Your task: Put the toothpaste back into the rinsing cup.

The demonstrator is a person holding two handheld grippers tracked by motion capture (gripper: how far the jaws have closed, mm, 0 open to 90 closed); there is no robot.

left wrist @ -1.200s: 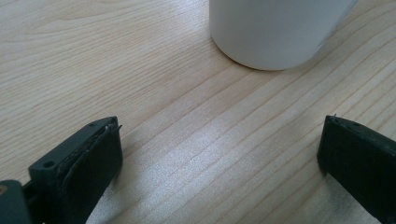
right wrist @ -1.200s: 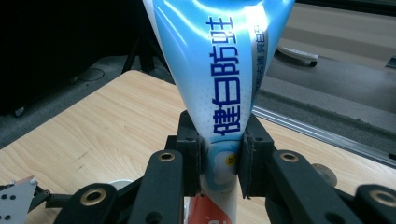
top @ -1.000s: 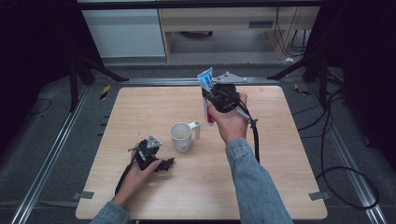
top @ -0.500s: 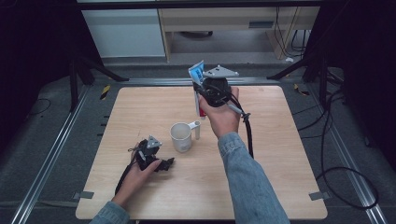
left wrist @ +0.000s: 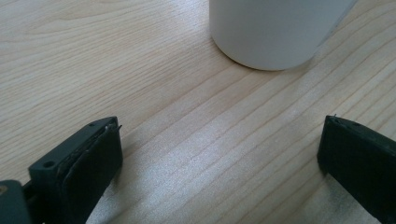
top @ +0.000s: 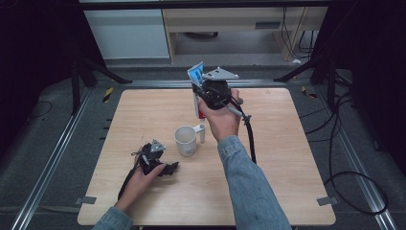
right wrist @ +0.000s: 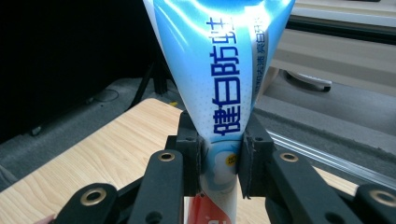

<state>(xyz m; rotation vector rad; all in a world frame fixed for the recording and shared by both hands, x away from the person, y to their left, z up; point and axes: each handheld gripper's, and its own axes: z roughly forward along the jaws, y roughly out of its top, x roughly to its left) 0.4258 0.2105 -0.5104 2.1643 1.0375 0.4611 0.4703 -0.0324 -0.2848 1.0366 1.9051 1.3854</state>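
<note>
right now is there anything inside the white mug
The high view shows the white mug upright with its mouth open and pale inside, nothing sticking out; its bottom cannot be seen. The toothpaste tube is clamped in the right gripper, beyond it.

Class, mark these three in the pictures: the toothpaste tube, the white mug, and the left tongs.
toothpaste tube (right wrist: pixel 224 93), right gripper view, on its blue printed body above the pads.
white mug (top: pixel 185 140), high view, on its outer wall.
left tongs (left wrist: pixel 219 154), left gripper view, midway between the open tips.
</note>
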